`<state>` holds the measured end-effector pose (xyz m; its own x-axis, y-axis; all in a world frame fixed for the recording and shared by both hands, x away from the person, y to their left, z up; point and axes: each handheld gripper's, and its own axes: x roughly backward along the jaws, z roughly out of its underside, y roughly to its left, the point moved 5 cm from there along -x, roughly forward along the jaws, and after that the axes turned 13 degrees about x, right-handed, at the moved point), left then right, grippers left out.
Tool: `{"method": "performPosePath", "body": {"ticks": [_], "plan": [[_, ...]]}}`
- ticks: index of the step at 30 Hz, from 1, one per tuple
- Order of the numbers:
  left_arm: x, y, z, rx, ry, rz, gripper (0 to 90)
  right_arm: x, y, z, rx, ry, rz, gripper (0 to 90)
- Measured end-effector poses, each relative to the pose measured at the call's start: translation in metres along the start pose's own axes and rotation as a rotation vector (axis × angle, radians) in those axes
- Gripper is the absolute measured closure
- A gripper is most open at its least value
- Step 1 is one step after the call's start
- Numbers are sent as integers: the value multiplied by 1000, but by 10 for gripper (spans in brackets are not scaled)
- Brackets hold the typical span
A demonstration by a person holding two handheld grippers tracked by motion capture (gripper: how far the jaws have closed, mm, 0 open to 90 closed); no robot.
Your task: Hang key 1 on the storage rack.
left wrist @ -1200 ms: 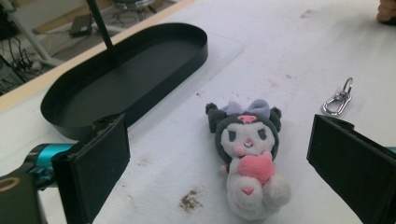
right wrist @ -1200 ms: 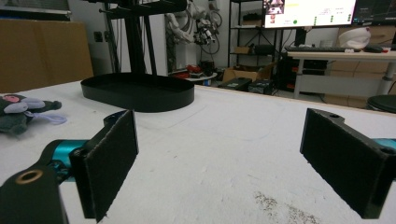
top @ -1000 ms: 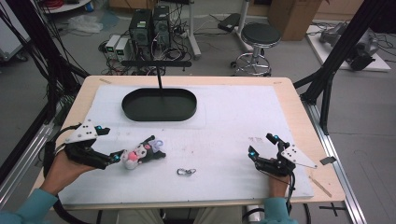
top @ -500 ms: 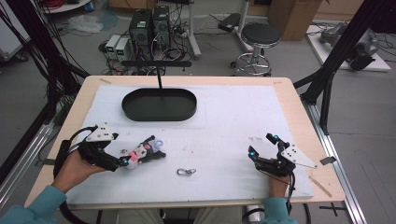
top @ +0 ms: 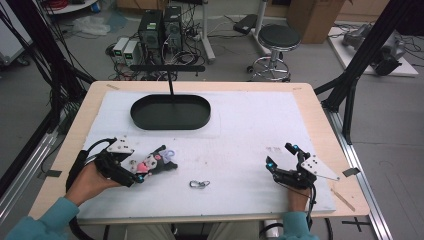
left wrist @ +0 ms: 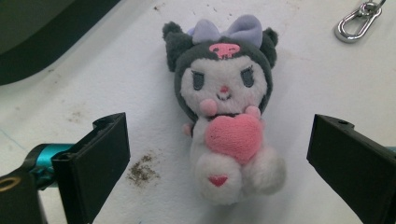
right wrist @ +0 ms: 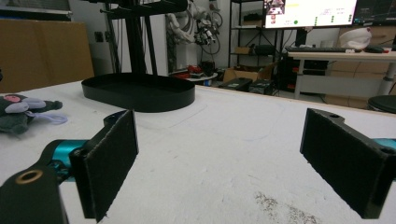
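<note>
Left hand-held gripper [left wrist: 219, 154] released, jaws straddling plush toy [left wrist: 224, 112] on counter [top: 240, 145]; right hand-held gripper [top: 281, 156] released, near right.

teal sleeves [top: 47, 220]; black grippers, teal accents, grey plates [top: 320, 167]

L gripper [top: 150, 167] sits near-left, held low in the person's L hand [top: 89, 181], teal-sleeved forearm coming in from the near-left corner. Jaws point right and slightly far, spread wide w/ a clear gap between them in the left gripper view. R gripper [top: 281, 159] is near-right, gripped by the R hand [top: 298, 196], wrist straight, forearm entering from the near edge. Its jaws aim far-left, also wide apart, nothing between them. Both grippers are low & well apart from each other.
</note>
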<state>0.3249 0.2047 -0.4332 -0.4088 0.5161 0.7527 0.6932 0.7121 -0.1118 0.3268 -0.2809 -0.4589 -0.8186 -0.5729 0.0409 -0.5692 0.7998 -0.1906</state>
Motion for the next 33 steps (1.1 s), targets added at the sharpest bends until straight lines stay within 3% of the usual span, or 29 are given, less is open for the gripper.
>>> {"method": "performPosePath", "body": {"ticks": [17,30,33], "plan": [[-16,-1,7,20,109,-3,65,0,0,0,-1,-1,-1,107],[-23,0,10,41,178,0,223,1,0,0,-3,-3,-2,107],[-24,-2,10,43,191,7,329,1,1,0,-6,-2,-2,107]]}}
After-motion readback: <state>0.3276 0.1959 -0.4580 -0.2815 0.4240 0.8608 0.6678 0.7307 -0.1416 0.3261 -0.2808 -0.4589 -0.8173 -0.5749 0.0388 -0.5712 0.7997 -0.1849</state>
